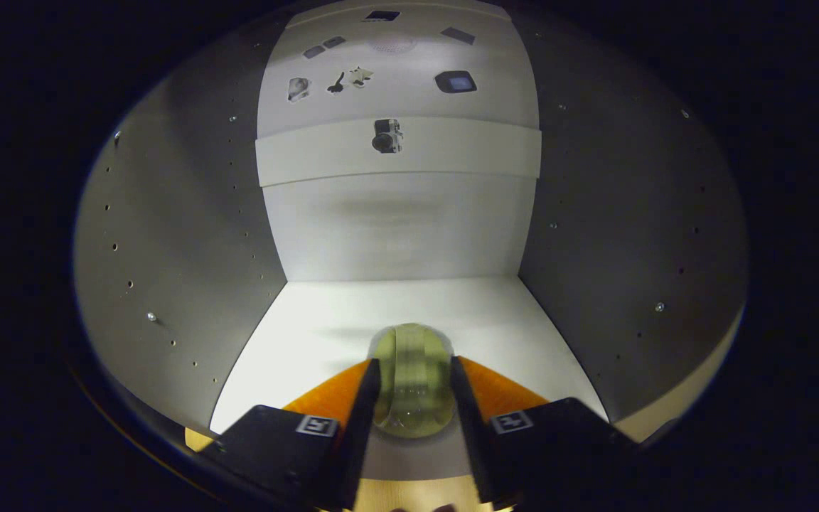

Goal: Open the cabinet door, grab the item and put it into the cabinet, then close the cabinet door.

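Fingers of my gripper (415,377) reach into the open cabinet (168,235), and both of them press against the sides of a small, pale yellow-green, see-through cup (413,377), so I am gripping it. That cup sits squarely between the fingers, with its rounded far end poking out just past their tips. It lies low over the white cabinet floor (352,313), near the front edge, though I cannot tell whether it touches the floor or hangs just above it. Grey side walls rise on my left and right, each dotted with small holes and a few screws. Beyond the cup, the white back wall (395,227) stands well apart from the fingers. Higher up, a white shelf edge (399,151) crosses the cabinet, with a small camera sticker (387,135) on it, and further stickers (338,80) are scattered on the white panel above. At the very front, under the fingers, a strip of light wood shows.
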Motion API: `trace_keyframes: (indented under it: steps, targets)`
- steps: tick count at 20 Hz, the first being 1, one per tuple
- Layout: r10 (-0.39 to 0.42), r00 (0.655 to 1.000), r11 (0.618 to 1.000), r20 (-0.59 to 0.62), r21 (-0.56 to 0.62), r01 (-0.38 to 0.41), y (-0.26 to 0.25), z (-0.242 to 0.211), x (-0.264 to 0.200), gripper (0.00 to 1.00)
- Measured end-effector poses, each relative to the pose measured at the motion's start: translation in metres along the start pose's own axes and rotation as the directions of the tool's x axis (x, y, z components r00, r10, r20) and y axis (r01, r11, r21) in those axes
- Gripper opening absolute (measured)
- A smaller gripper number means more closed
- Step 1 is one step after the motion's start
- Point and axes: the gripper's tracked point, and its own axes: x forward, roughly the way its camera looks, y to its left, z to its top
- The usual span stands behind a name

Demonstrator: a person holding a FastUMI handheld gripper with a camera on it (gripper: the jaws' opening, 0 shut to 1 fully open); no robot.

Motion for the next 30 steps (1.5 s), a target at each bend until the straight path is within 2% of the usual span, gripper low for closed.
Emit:
trace_keyframes:
  steps: [2,3,4,9,15,22,26,30]
  targets:
    - [-0.008,0.999,1.0,0.038,0.005,0.008,-0.003,0.011,-0.008,0.91]
    - [-0.017,0.998,1.0,0.059,0.011,0.016,-0.005,0.016,-0.017,0.98]
    - [-0.021,0.996,1.0,0.082,0.02,0.019,-0.008,0.023,-0.023,1.0]
    - [-0.023,0.969,0.999,0.247,0.053,0.01,-0.013,0.067,-0.091,1.0]
    - [0.004,0.922,1.0,0.388,0.026,-0.015,-0.008,0.089,-0.193,1.0]
    - [0.022,0.856,0.999,0.517,0.02,-0.038,-0.012,0.088,-0.316,1.0]
    - [0.016,0.837,0.999,0.547,0.024,-0.035,-0.025,0.077,-0.364,0.99]
    - [0.014,0.84,0.997,0.543,0.054,-0.052,-0.043,0.056,-0.404,0.99]
